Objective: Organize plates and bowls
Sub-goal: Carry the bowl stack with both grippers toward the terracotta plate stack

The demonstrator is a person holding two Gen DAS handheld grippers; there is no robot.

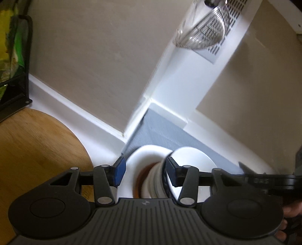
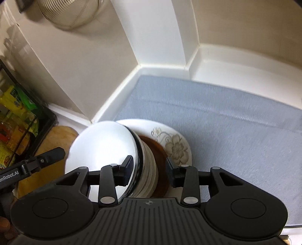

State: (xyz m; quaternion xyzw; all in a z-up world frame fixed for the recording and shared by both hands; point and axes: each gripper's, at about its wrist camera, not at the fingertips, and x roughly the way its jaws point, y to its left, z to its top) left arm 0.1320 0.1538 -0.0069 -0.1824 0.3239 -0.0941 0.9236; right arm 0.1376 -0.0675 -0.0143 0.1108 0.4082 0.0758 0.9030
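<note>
The stack of plates and bowls (image 2: 149, 165) stood on edge over the blue-grey mat (image 2: 226, 116), in the corner by the white skirting. It comprised a large white plate (image 2: 100, 147) at the left, several white dishes behind it, a brown plate (image 2: 160, 156) and a flower-patterned plate (image 2: 175, 145) at the right.

The right gripper (image 2: 149, 171) straddled the stack near its lower edge, jaws moderately apart; whether the pads (image 2: 128, 169) pressed the crockery could not be determined. The left gripper (image 1: 144, 173) likewise straddled the same stack (image 1: 152, 181) from the opposite side, its blue pads (image 1: 119, 173) close to the outer dishes (contact not confirmed owing to blur).

A wooden board (image 1: 37, 150) lay to the left, with a black wire rack (image 2: 28, 120) of packets beyond it. A metal colander (image 2: 75, 13) hung on the wall above.
</note>
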